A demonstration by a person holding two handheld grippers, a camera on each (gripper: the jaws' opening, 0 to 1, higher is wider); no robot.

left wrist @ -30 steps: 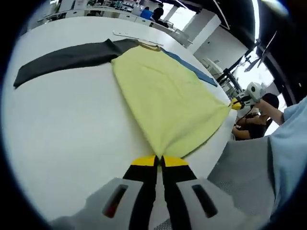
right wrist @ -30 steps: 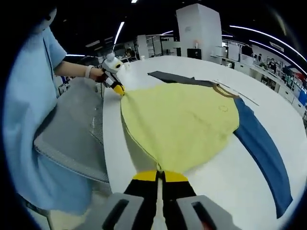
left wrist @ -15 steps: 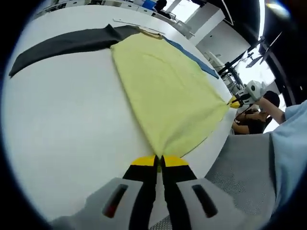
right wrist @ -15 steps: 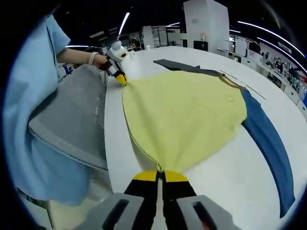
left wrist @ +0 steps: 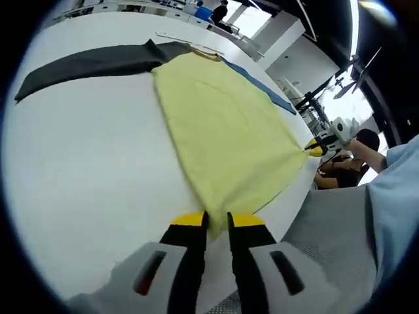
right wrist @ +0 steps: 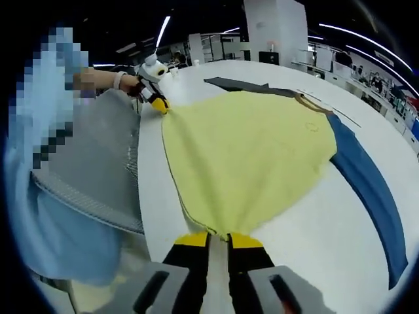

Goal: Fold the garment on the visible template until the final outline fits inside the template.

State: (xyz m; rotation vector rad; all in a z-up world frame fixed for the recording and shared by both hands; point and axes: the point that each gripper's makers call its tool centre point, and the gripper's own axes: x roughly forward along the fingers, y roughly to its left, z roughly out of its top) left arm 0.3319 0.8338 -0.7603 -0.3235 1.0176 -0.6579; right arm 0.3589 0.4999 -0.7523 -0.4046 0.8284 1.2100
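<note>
A yellow shirt (left wrist: 222,124) lies flat on the white table (left wrist: 85,170), with a dark grey sleeve (left wrist: 85,62) spread to one side and a blue sleeve (left wrist: 262,88) to the other. My left gripper (left wrist: 217,219) stands at one hem corner, its jaws slightly apart and the cloth tip at the gap. My right gripper (right wrist: 219,239) stands the same way at the other hem corner of the shirt (right wrist: 249,150). Each gripper shows in the other's view: the right gripper (left wrist: 315,147) and the left gripper (right wrist: 159,104), both at the hem. The blue sleeve (right wrist: 366,190) and grey sleeve (right wrist: 242,85) lie flat.
The table's near edge (right wrist: 141,196) runs just behind the hem. A person in a pale blue top (left wrist: 399,190) with grey cloth (right wrist: 98,170) stands against it. A thin dark line (left wrist: 177,36) crosses the table past the collar. Benches and lamps fill the room behind.
Both pairs of jaws, pinched shut on the hem corners before, have parted a little. The hem now rests on the table instead of being pulled taut.
</note>
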